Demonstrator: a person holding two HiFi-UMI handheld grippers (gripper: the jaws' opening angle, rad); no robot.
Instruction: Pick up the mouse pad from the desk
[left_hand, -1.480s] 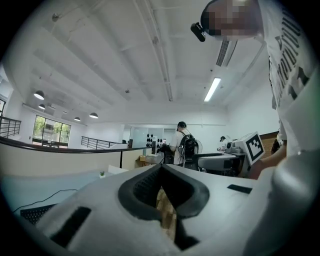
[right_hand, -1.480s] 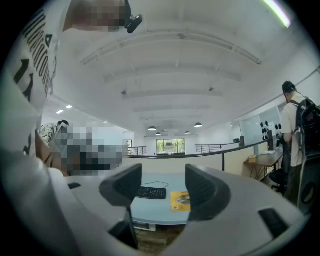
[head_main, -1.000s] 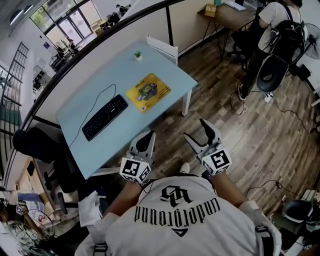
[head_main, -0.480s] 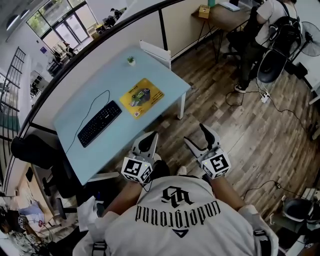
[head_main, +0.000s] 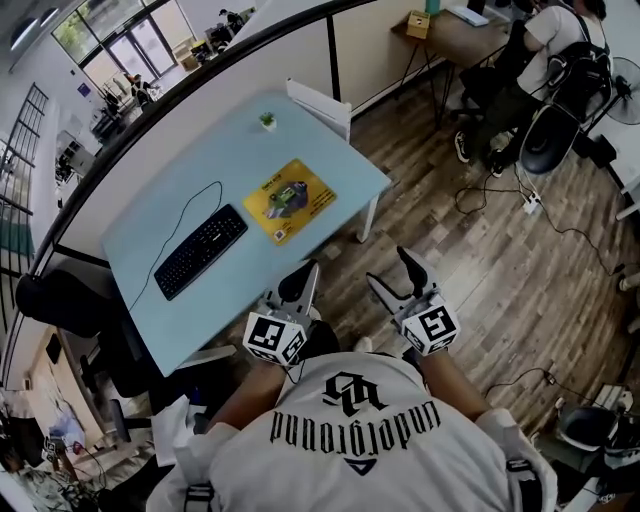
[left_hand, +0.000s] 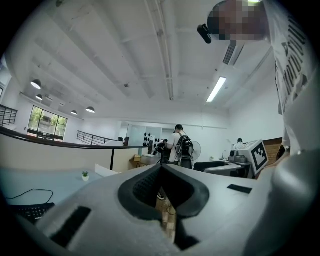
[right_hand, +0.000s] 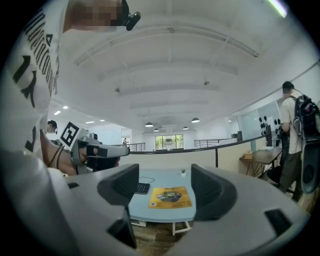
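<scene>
Head view: mouse pad (head_main: 289, 200) lies flat on the bench (head_main: 190, 180), untouched.
I see the yellow pad near the bench's near edge toward its right end, beside the black keyboard (head_main: 201, 251) but not touching it. A small potted plant (head_main: 268, 120) sits well behind it at the far edge. I read the left tongs (head_main: 299, 284) as together at the tips, nothing in them. The right tongs (head_main: 389, 268) stand apart and empty; in the right gripper view the pad shows through the gap, well off. Both are held level over the wood floor (head_main: 500, 250), short of the bench, the left one nearer its edge.
</scene>
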